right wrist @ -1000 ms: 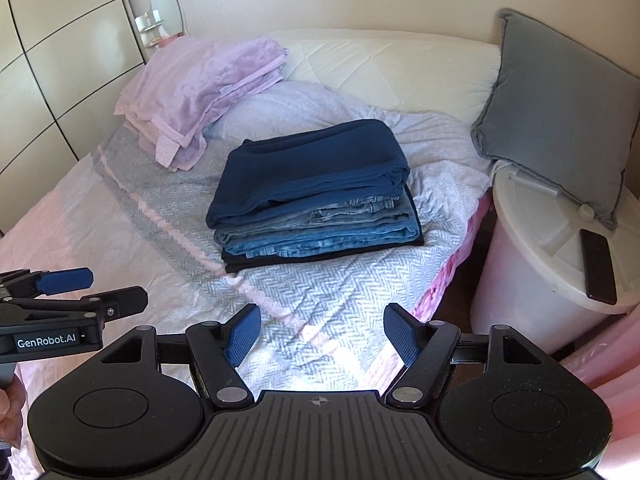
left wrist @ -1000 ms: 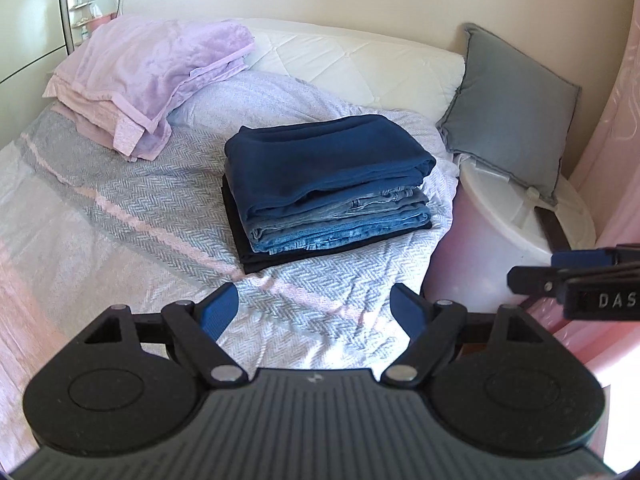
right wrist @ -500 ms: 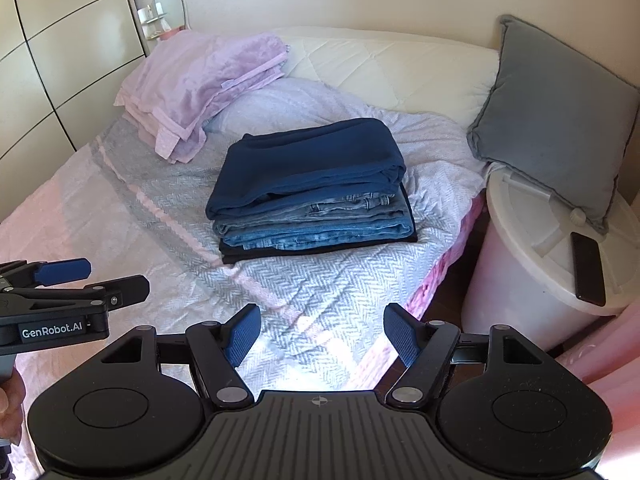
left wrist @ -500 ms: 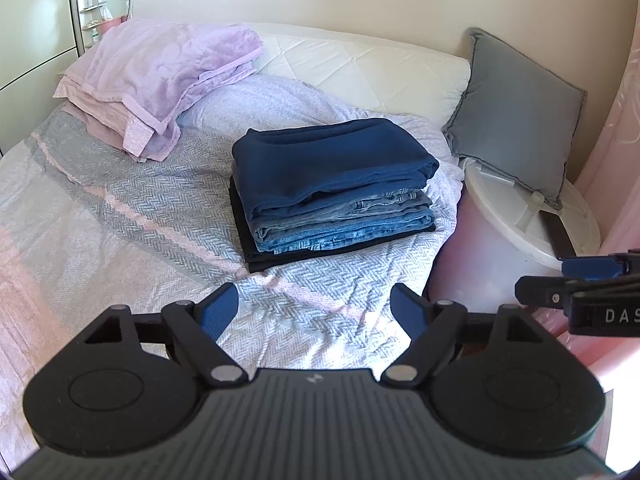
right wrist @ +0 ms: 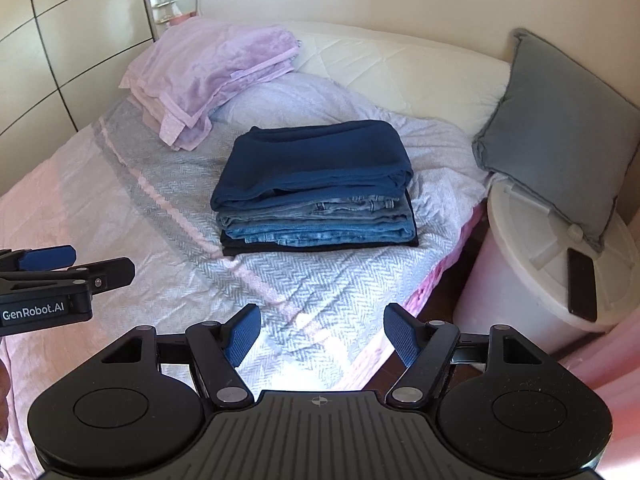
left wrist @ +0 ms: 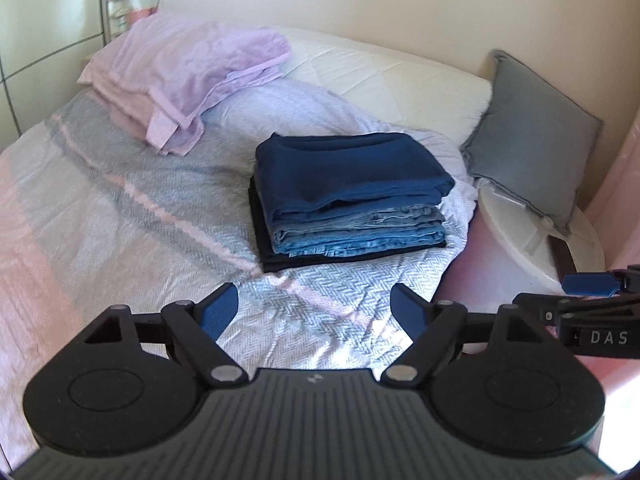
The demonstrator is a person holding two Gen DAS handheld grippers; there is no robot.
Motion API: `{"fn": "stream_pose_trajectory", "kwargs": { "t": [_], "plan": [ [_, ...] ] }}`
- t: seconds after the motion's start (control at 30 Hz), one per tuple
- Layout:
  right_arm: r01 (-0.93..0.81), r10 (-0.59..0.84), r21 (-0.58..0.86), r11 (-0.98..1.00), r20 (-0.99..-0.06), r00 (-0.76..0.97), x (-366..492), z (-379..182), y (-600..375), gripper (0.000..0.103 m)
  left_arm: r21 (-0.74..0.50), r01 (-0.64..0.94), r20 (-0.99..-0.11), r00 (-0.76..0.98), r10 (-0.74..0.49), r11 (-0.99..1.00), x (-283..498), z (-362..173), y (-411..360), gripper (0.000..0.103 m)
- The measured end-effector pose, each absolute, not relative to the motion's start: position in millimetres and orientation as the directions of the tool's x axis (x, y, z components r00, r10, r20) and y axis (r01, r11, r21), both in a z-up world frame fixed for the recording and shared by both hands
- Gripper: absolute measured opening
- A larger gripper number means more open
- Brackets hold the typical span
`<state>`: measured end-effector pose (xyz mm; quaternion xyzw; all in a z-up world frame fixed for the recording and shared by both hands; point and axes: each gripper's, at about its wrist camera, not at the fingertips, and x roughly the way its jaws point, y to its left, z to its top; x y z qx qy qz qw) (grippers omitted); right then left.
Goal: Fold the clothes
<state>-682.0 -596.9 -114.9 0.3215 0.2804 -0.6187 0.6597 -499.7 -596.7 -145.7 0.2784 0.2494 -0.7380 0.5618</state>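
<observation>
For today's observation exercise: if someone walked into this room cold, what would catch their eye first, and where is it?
The neat stack of folded clothes in the middle of the bed stands out first: a navy piece on top, denim beneath, something black at the bottom. Behind it to the left lies a looser lilac pile, and a grey cushion leans at the right. The left gripper and right gripper hover open and empty.

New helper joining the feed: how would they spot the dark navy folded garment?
On the bed, find the neat stack of folded clothes mid-mattress. The dark navy folded garment is its top layer, above faded blue jeans and a black bottom piece.
</observation>
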Motion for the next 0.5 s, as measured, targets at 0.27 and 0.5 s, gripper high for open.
{"fn": "stream_pose_trajectory", "kwargs": {
  "t": [0.27,0.5],
  "plan": [
    [0.994,-0.640,0.035,0.107,-0.762,0.095,-693,-119,-621,0.071,-0.043,0.985,-0.709,-0.150,-0.689,-0.169,-516,-145,-607,0.082],
    [0.990,-0.641,0.032,0.137,-0.759,0.113,-724,-119,-633,0.071,-0.010,0.990,-0.712,-0.108,-0.694,-0.144,-545,-147,-610,0.088]
  ]
}}
